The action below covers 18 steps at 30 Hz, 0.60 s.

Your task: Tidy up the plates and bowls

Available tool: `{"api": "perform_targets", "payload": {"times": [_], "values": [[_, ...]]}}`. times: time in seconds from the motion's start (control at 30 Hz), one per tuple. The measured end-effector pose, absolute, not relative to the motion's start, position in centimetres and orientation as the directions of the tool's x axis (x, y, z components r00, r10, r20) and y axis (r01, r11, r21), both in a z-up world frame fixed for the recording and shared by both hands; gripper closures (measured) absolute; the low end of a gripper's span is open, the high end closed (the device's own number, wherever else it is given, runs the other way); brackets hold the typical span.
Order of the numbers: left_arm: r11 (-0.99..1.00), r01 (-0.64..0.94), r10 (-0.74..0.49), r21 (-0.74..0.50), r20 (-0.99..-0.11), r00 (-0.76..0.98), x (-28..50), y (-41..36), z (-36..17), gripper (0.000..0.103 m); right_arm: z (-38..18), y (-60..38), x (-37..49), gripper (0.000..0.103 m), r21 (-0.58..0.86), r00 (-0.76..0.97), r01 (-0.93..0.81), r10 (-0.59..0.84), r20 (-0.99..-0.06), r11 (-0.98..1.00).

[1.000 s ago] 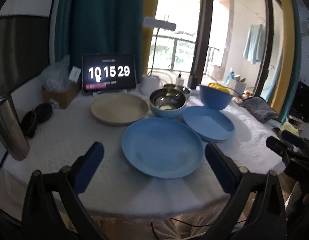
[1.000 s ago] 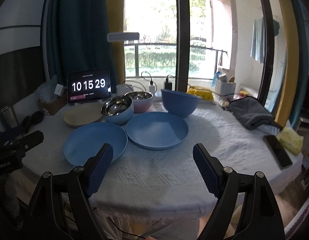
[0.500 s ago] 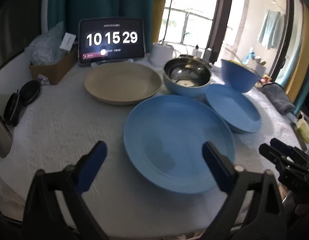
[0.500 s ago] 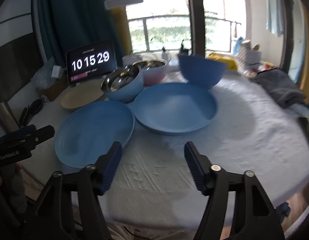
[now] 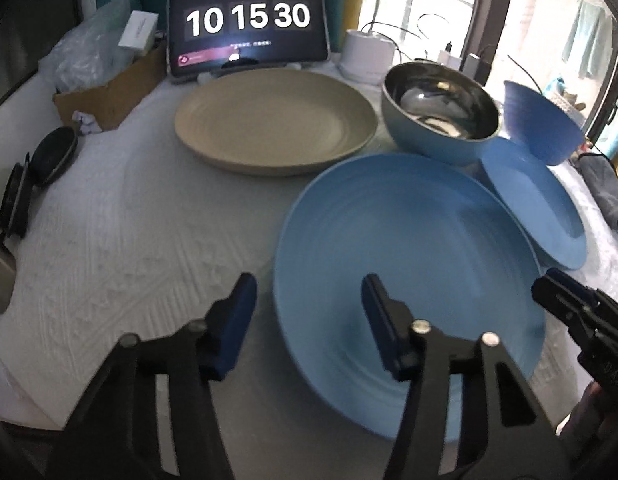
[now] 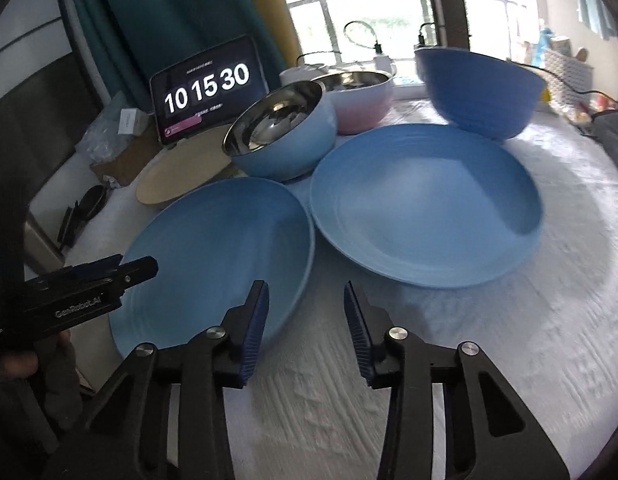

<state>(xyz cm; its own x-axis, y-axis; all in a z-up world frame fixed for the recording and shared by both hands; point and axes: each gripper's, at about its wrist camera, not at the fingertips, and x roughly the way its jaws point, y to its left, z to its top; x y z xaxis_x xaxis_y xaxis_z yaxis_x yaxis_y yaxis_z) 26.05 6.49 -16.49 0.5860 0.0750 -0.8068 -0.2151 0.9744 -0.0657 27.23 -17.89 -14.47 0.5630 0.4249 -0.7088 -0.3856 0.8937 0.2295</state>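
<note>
**Both grippers low over the blue plates, nothing gripped**

Here's the left gripper (image 5: 309, 312), tipped down over the near-left rim of the near blue plate (image 5: 421, 264). Its fingers (image 5: 239, 320) have just been closing and stand about half apart: one blue pad is outside the rim over the white cloth, the other over the plate's inside. The rim lies between them, but the pads are not pressing on it.

Over to the right gripper (image 6: 305, 328), and it's the same story: fingers (image 6: 255, 332) just been closing, roughly half open, nothing between them but the cloth of the bench (image 6: 489, 340). The left pad sits just beside the near blue plate's right edge, and the second blue plate (image 6: 425, 204) lies just ahead, its rim next to the first plate's.

Behind the plates: a beige plate (image 5: 275, 120) at the back left, touching neither blue one. A steel-lined light blue bowl (image 6: 283, 132) stands beside it, close behind both blue plates. A pink bowl (image 6: 361, 96) sits behind that one, and a deep blue bowl (image 6: 481, 88) stands at the far edge of the second plate, tilted, whether resting on its rim I can't say.

A tablet clock (image 5: 249, 20) reads 10 15 30 at the back
</note>
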Motion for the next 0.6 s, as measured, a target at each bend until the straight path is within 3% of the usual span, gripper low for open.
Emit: {"api": "perform_targets", "payload": {"times": [0.3, 0.37, 0.43, 0.6], "values": [[0.981, -0.188, 0.069, -0.05, -0.813, 0.578, 26.6, 6.1, -17.0, 0.062, -15.9, -17.1, 28.7, 0.063, 0.27, 0.516, -0.376, 0.442, -0.734, 0.887], [0.981, -0.189, 0.076, -0.043, -0.811, 0.58, 26.5, 5.9, -16.9, 0.064, -16.0, -16.9, 28.7, 0.069, 0.265, 0.511, -0.378, 0.438, -0.739, 0.887], [0.979, -0.2, 0.1, -0.024, -0.804, 0.586, 26.2, 5.7, -16.7, 0.068, -16.0, -16.6, 28.5, 0.081, 0.257, 0.506, -0.394, 0.441, -0.741, 0.883], [0.98, -0.196, 0.105, -0.019, -0.794, 0.598, 25.1, 5.3, -16.1, 0.072, -15.9, -16.7, 27.9, 0.084, 0.236, 0.52, -0.382, 0.419, -0.744, 0.894]]}}
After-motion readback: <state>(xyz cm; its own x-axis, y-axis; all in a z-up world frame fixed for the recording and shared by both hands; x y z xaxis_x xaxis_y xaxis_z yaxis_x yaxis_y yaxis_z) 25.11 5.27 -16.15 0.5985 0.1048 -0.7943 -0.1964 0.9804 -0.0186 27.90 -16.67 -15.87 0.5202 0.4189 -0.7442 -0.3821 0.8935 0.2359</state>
